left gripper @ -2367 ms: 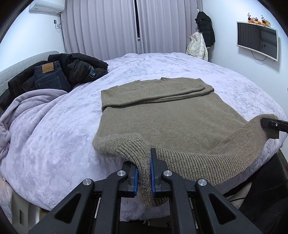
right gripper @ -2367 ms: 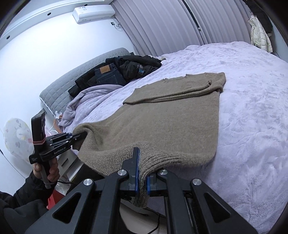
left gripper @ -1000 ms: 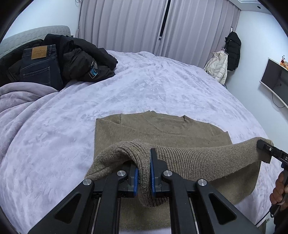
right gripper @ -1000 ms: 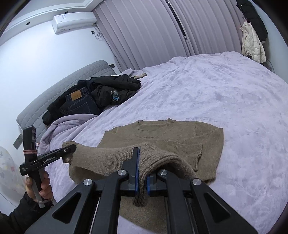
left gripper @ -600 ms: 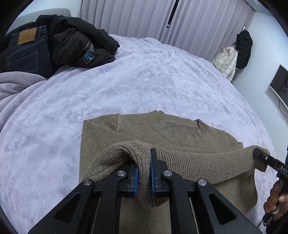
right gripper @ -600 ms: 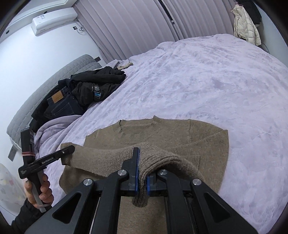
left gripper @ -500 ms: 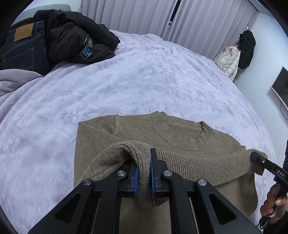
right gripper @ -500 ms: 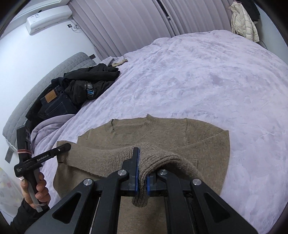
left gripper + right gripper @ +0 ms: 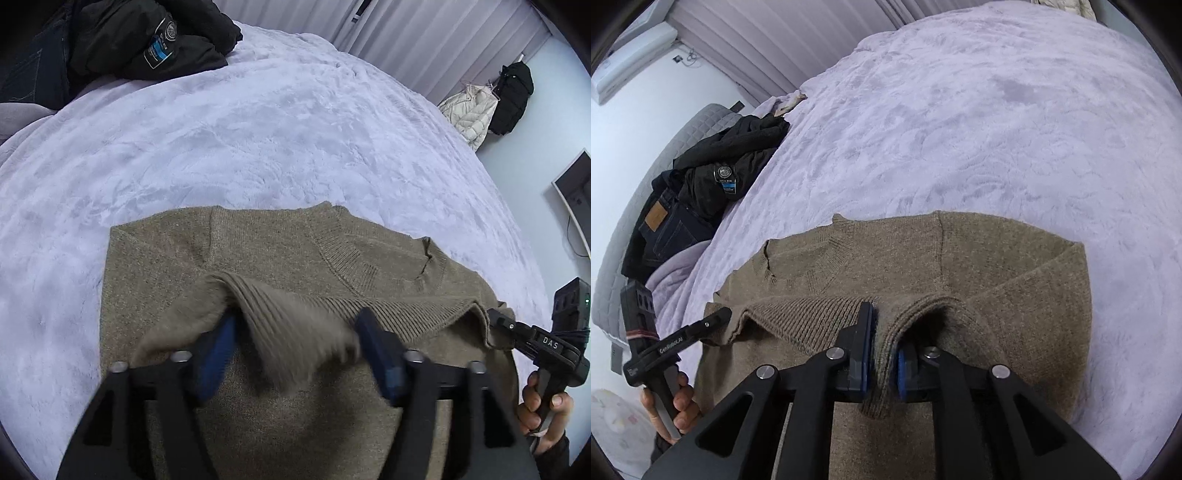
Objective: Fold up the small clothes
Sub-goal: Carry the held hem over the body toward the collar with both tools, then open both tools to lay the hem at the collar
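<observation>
An olive-brown knit sweater [image 9: 277, 251] lies flat on the lilac bed cover [image 9: 258, 129], collar on the far side, its ribbed hem folded up over the body to just short of the collar. My left gripper [image 9: 299, 354] is opening, jaws wide apart. The blurred hem corner hangs loose between them, touching neither pad. My right gripper [image 9: 884, 360] is starting to open, but its blue pads still pinch the other hem corner of the sweater [image 9: 960, 266]. Each view shows the other gripper at the hem's far end, held by a hand.
A black jacket [image 9: 147, 40] and dark jeans [image 9: 665, 221] are piled at the bed's far left by the grey headboard. Coats [image 9: 476, 110] hang by the curtains. A wall screen [image 9: 576, 192] is on the right. Open bed cover stretches beyond the collar.
Both grippers carried the hem forward and down over the sweater toward the collar. The left jaws sprang apart and let the hem go. The right jaws parted slightly.
</observation>
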The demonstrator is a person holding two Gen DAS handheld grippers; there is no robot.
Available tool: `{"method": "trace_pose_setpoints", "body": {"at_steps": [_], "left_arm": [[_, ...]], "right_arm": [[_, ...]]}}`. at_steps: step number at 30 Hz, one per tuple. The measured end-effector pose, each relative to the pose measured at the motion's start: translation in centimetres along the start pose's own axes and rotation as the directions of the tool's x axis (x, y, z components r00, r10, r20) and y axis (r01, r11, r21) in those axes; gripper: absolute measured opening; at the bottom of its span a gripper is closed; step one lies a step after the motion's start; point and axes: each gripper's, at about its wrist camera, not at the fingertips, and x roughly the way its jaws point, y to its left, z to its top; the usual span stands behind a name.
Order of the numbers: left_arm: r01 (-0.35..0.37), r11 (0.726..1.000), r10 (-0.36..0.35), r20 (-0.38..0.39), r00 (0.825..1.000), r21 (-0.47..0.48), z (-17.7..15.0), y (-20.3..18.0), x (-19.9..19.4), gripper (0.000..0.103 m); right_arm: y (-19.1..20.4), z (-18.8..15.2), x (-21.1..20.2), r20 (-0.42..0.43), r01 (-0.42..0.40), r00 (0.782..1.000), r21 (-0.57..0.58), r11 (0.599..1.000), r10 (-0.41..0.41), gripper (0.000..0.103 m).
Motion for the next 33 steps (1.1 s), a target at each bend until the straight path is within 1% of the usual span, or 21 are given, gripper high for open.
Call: {"method": "trace_pose_setpoints", "body": {"at_steps": [1,3,5,6,8,10,12,14,16,18,19,20,21,22,23,25,26,28,30,32,33], "left_arm": [[-0.006,1.0,0.006,0.034,0.999,-0.003,0.1,-0.1,-0.8,0.088],[-0.024,1.0,0.024,0.059,0.998,-0.003,0.7,-0.3,-1.8,0.089],[-0.015,1.0,0.017,0.081,0.997,-0.02,1.2,0.1,-3.2,0.089],[-0.011,0.999,0.014,0.096,0.995,-0.036,1.4,0.4,-4.0,0.089],[-0.014,0.999,0.02,0.117,0.993,-0.05,1.4,0.6,-5.2,0.089],[-0.02,1.0,0.022,0.129,0.991,-0.021,1.2,0.0,-5.5,0.089],[-0.041,0.999,0.038,0.109,0.993,0.025,0.9,-1.5,-4.6,0.089],[-0.051,0.993,0.044,0.068,0.997,0.107,0.4,-3.9,-2.7,0.089],[-0.098,0.98,0.086,0.074,0.994,0.173,0.1,-6.0,-0.9,0.089],[-0.152,0.952,0.143,0.052,0.988,0.264,0.2,-7.6,1.7,0.089],[-0.209,0.932,0.204,0.05,0.978,0.297,0.3,-7.9,3.0,0.089],[-0.269,0.913,0.267,0.051,0.962,0.308,0.6,-7.4,4.2,0.089],[-0.283,0.912,0.282,0.045,0.958,0.298,0.8,-6.7,4.7,0.089],[-0.271,0.926,0.274,0.028,0.961,0.263,1.3,-5.3,5.1,0.089],[-0.245,0.944,0.249,0.013,0.969,0.22,1.7,-3.9,5.1,0.089],[-0.167,0.974,0.167,0.008,0.986,0.152,1.9,-1.5,4.9,0.089],[-0.115,0.984,0.114,0.012,0.993,0.138,1.8,-0.6,4.7,0.089],[-0.066,0.987,0.062,0.033,0.998,0.145,1.2,0.0,4.4,0.089],[0.006,0.993,-0.013,0.055,0.998,0.121,1.2,0.7,3.4,0.089],[0.079,0.995,-0.083,0.07,0.994,0.063,1.7,1.8,2.2,0.089],[0.09,0.995,-0.094,0.087,0.992,0.039,1.9,2.3,1.6,0.089]], "right_arm": [[-0.2,0.1,0.0,-0.002,-0.018,1.0,0.02,1.0,0.018,0.02],[-0.5,0.3,-0.5,0.004,-0.038,0.999,0.044,0.998,0.038,0.035],[-0.3,0.5,-1.5,0.039,-0.011,0.999,0.041,0.999,0.01,0.069],[-0.2,0.5,-2.1,0.066,-0.003,0.998,0.041,0.999,0.0,0.074],[-0.2,0.6,-3.6,0.109,0.014,0.994,0.042,0.999,-0.019,0.076],[0.4,0.5,-4.7,0.141,0.058,0.988,0.026,0.998,-0.061,0.076],[1.9,0.0,-4.9,0.156,0.098,0.984,-0.045,0.994,-0.09,0.076],[4.2,-0.4,-3.6,0.128,0.16,0.982,-0.139,0.977,-0.142,0.076],[5.8,-1.0,-2.2,0.109,0.186,0.98,-0.21,0.96,-0.167,0.076],[7.3,-1.3,-0.3,0.093,0.218,0.975,-0.281,0.935,-0.2,0.076],[7.7,-1.4,0.5,0.092,0.25,0.968,-0.309,0.918,-0.232,0.076],[8.0,-1.3,1.6,0.094,0.297,0.955,-0.336,0.894,-0.282,0.076],[8.0,-1.4,2.2,0.097,0.33,0.944,-0.351,0.876,-0.316,0.076],[7.7,-1.3,2.6,0.101,0.362,0.931,-0.361,0.859,-0.35,0.076],[7.2,-1.1,3.0,0.101,0.388,0.92,-0.36,0.848,-0.379,0.076],[5.7,-0.6,3.4,0.085,0.41,0.91,-0.329,0.851,-0.406,0.076],[4.8,-0.5,3.4,0.071,0.401,0.914,-0.301,0.865,-0.399,0.075],[3.7,-0.6,3.1,0.067,0.353,0.935,-0.269,0.896,-0.349,0.075],[3.3,-0.8,3.1,0.079,0.342,0.939,-0.274,0.899,-0.334,0.075],[3.2,-1.1,3.1,0.088,0.34,0.94,-0.278,0.899,-0.328,0.075],[3.3,-1.0,3.0,0.086,0.337,0.941,-0.276,0.9,-0.326,0.075]]}}
